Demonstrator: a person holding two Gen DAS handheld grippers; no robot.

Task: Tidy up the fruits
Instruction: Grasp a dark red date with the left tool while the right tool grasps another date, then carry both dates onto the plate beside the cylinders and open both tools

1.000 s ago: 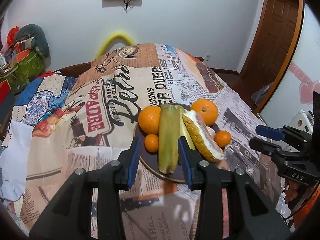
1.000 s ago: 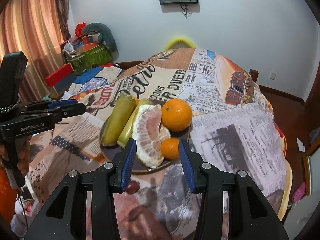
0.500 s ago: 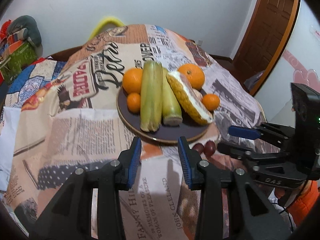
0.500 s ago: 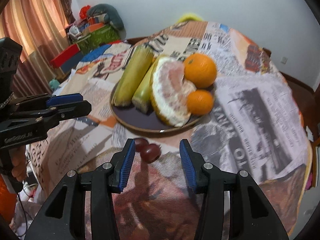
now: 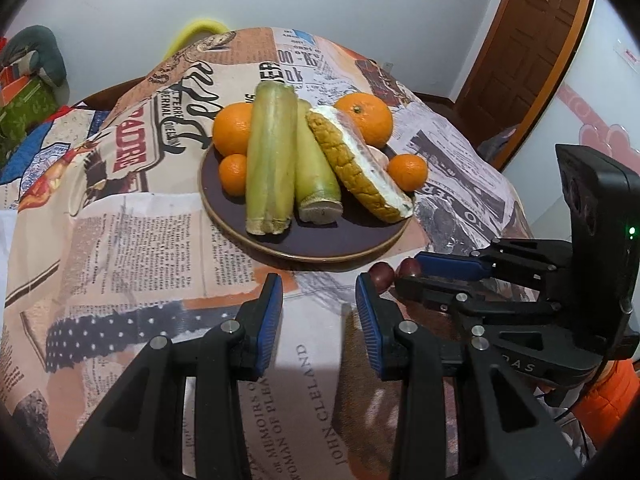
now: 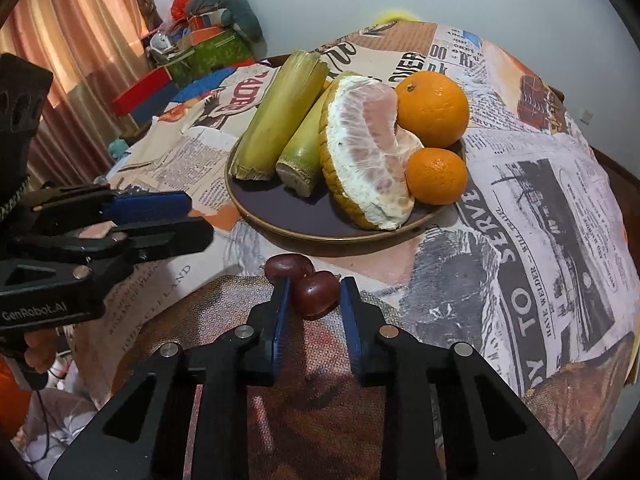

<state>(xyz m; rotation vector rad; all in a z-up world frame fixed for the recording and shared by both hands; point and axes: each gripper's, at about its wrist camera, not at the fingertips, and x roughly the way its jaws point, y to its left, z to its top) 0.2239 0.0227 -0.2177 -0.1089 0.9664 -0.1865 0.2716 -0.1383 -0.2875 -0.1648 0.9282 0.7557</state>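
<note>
A dark round plate [image 5: 340,240] [image 6: 280,204] on the newspaper-print cloth holds two green sugarcane pieces [image 5: 268,160] [image 6: 280,120], a peeled pomelo wedge [image 5: 360,168] [image 6: 368,152], two large oranges [image 5: 364,118] [image 6: 434,108] and two small ones [image 5: 408,172] [image 6: 436,176]. Two dark red round fruits [image 6: 316,292] [image 5: 380,276] lie on the cloth in front of the plate. My right gripper [image 6: 314,288] [image 5: 404,278] is open, its jaws on either side of the nearer red fruit. My left gripper [image 5: 318,292] [image 6: 200,220] is open and empty, just short of the plate.
The round table's edge [image 6: 624,340] drops off at the right. Boxes and bags [image 6: 200,48] are piled against the far wall by a curtain [image 6: 80,40]. A wooden door [image 5: 528,48] stands at the far right.
Both grippers have tilted down and drawn back from the plate. The right gripper has lowered around the nearer red fruit and its jaws have narrowed.
</note>
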